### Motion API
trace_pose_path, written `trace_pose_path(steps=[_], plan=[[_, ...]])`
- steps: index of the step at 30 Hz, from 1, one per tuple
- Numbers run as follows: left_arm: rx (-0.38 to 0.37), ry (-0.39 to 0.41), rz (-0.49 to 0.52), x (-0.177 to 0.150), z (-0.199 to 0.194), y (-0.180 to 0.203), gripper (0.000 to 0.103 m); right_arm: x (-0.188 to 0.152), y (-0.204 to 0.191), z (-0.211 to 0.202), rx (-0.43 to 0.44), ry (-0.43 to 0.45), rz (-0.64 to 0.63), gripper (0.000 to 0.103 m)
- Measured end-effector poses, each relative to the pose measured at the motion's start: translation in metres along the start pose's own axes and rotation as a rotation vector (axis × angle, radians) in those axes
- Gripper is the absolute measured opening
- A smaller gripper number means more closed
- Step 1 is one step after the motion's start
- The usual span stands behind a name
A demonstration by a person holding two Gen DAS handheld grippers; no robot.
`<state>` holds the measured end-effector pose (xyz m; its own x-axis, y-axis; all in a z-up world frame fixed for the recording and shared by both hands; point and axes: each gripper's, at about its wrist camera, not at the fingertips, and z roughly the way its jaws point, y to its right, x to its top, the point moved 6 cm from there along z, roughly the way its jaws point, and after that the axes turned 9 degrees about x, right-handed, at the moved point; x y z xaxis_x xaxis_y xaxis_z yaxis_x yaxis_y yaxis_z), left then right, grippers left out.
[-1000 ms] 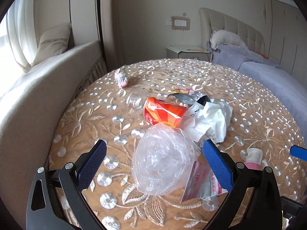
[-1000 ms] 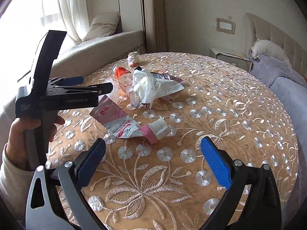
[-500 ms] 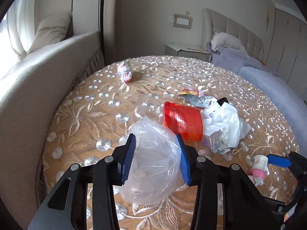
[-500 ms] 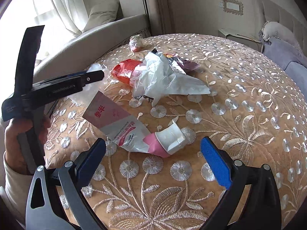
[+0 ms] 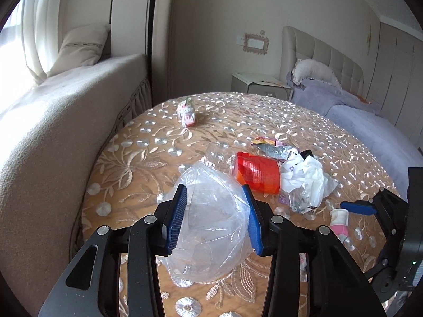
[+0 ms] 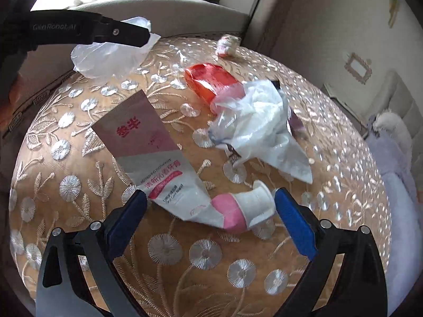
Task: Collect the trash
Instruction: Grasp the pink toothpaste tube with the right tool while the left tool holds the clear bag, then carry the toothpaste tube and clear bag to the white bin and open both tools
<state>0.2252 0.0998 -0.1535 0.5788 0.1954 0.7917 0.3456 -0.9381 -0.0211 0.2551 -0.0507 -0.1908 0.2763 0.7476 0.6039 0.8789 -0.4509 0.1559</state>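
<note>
**Clear bag pinched on the left; tube lies between the spread right jaws**

A crumpled clear bag (image 5: 211, 219) is pinched between the blue pads of the left gripper (image 5: 214, 218), bulging above and below them. In the right wrist view it is seen hanging from that gripper (image 6: 148, 37) over the far left edge of the table (image 6: 185, 277), apparently clear of the cloth. No clear long axis can be told from its rounded shape.

A toothpaste tube (image 6: 164, 163) lies flat on the embroidered cloth. Its long axis runs diagonally in the right wrist view: the crimped flat end points up-left, the pink shoulder and white cap (image 6: 260, 200) point down-right. The cap end lies between the fingers of the right gripper (image 6: 210, 208), whose jaws are spread wide and press on nothing. In the left wrist view only the cap end (image 5: 339, 220) is seen, just beside a blue pad of the right gripper (image 5: 358, 207).

Beyond the tube lie a crumpled white bag (image 6: 261, 121) and, touching it, a red wrapper (image 6: 211, 82). A foil scrap (image 5: 272, 149) lies behind them. A small pink-and-white wrapper (image 5: 187, 112) lies apart, near the far edge.

A sofa (image 5: 53, 132) stands left of the table, a bed (image 5: 370, 121) to the right.
</note>
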Motion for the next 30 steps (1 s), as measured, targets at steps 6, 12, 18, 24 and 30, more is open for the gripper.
trace_pose_path(steps=[6, 12, 18, 24, 30], plan=[[0.001, 0.012, -0.015, 0.000, -0.007, -0.005, 0.042, 0.004, 0.005, 0.004, 0.037, -0.053, -0.031, 0.076], [-0.010, 0.023, -0.020, 0.001, -0.013, -0.004, 0.042, -0.008, 0.006, -0.003, 0.113, -0.113, -0.023, 0.045], [-0.011, 0.035, -0.021, 0.001, -0.019, -0.003, 0.042, -0.007, 0.000, -0.011, 0.114, -0.077, 0.009, 0.041], [-0.013, 0.064, -0.021, 0.003, -0.035, -0.002, 0.042, -0.004, 0.014, -0.047, 0.065, 0.094, 0.112, 0.040], [-0.056, 0.100, 0.004, 0.004, -0.056, 0.020, 0.042, -0.012, 0.027, -0.104, -0.034, 0.220, 0.185, 0.041]])
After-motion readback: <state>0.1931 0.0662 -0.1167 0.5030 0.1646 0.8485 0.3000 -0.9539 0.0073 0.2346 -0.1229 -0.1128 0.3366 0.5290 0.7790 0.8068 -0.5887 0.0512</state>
